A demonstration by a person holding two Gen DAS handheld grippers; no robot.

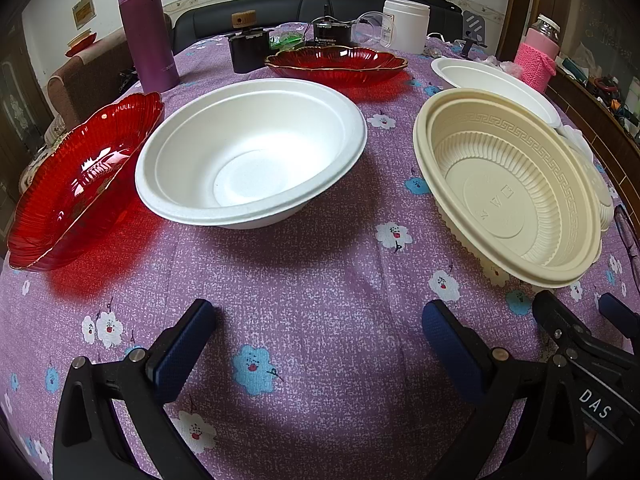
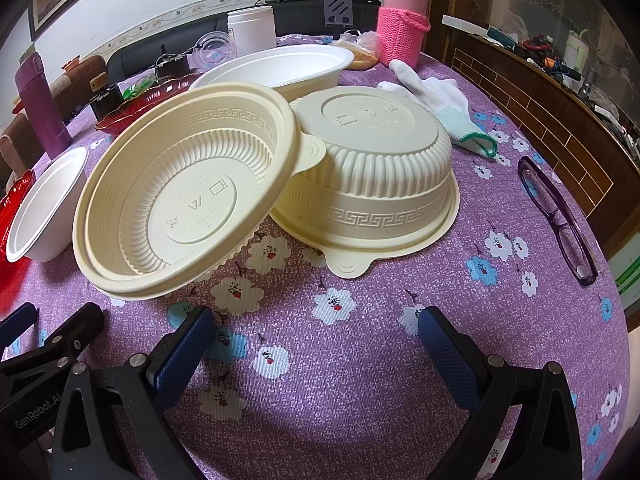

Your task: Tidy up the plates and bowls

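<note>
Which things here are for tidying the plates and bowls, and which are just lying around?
For the job: two red glass plates, two white bowls, cream bowl leaning on an upside-down cream bowl.

Just lying about: purple flask, white jar, pink knitted bottle, white glove, purple glasses.

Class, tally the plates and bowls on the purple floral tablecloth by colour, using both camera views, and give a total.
Red glass plates: 2, one near and one farther back
White bowls: 2, one round and one behind the cream ones
Cream plastic bowls: 2, one tilted open side up and one upside down
Total: 6
</note>
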